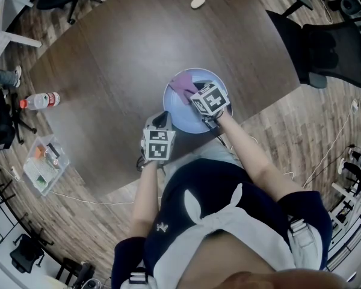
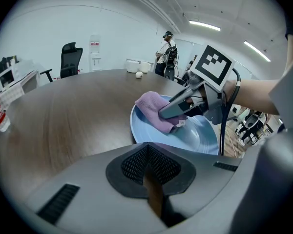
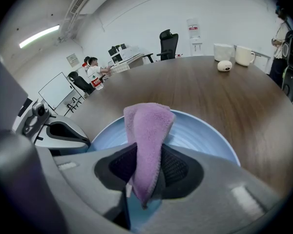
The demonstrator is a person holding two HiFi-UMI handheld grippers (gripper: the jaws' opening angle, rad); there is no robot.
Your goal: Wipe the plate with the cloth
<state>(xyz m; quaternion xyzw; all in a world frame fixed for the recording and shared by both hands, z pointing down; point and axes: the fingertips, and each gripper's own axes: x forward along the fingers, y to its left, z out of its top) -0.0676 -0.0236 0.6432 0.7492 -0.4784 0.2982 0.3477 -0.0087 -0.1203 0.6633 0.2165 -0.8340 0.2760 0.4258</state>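
A light blue plate (image 1: 191,124) sits on the brown table near its front edge. A purple cloth (image 1: 180,83) lies on the plate's far left part. My right gripper (image 1: 190,93) is shut on the cloth (image 3: 149,123), which hangs folded between its pads over the plate (image 3: 202,130). The left gripper view shows the right gripper (image 2: 167,114) pressing the cloth (image 2: 152,105) down on the plate (image 2: 201,136). My left gripper (image 1: 162,120) sits at the plate's near left rim. Its jaws (image 2: 147,149) look shut with nothing between them.
A water bottle (image 1: 40,101) lies at the table's left edge. On the floor is a clear plastic box (image 1: 44,165). A small oval object (image 3: 224,65) and two white mugs (image 3: 234,53) are at the far side. An office chair (image 1: 328,53) stands to the right.
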